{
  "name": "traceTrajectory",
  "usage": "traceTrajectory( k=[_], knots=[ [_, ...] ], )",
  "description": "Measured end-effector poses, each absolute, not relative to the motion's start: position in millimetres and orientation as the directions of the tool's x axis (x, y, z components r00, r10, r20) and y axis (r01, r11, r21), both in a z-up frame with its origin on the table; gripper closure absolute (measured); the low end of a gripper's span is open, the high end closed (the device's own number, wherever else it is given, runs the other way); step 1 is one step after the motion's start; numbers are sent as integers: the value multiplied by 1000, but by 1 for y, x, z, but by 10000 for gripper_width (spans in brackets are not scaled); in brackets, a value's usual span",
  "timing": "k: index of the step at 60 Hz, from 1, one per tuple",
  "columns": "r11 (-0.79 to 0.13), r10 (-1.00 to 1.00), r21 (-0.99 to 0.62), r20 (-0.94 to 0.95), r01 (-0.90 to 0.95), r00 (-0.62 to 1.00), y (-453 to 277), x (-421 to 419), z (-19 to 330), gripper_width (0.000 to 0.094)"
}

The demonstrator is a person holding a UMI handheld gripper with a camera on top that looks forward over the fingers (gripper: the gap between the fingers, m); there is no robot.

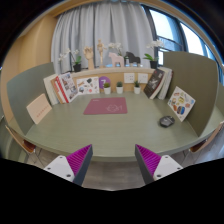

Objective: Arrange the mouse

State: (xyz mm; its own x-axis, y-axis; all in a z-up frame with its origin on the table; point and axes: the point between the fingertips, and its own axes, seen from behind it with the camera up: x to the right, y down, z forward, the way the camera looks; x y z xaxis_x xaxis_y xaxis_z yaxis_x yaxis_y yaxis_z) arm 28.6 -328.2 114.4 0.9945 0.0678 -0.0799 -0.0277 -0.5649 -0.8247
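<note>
A small dark mouse (pixel 166 122) lies on the grey-green table (pixel 110 135), far ahead and to the right of my fingers. A dark red mouse mat (pixel 105 106) lies flat near the table's middle, well beyond the fingers. My gripper (pixel 112 158) hovers over the table's near edge, open, its two magenta pads (pixel 79 159) wide apart with only bare table between them. The mouse and the mat are apart, with the mouse off to the mat's right.
Low panels fence the table's back and sides, with books and cards (pixel 58 88) leaning at the left and picture cards (pixel 181 102) at the right. Small potted plants (pixel 120 88) stand along the back. A curtained window (pixel 100 35) is behind.
</note>
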Motion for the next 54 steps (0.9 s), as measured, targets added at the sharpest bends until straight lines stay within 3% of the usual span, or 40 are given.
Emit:
traceTrajectory(
  k=[2, 6, 23, 54],
  knots=[
    [-577, 39, -816, -75, -39, 996, -334, 85, 76, 74],
    [-601, -23, -797, -57, -59, 998, -336, 130, 57, 79],
    [-642, -114, -760, -39, -104, 993, -275, 272, 14, 86],
    [-692, 40, -719, -130, -66, 991, -124, 296, -7, 86]
  ],
)
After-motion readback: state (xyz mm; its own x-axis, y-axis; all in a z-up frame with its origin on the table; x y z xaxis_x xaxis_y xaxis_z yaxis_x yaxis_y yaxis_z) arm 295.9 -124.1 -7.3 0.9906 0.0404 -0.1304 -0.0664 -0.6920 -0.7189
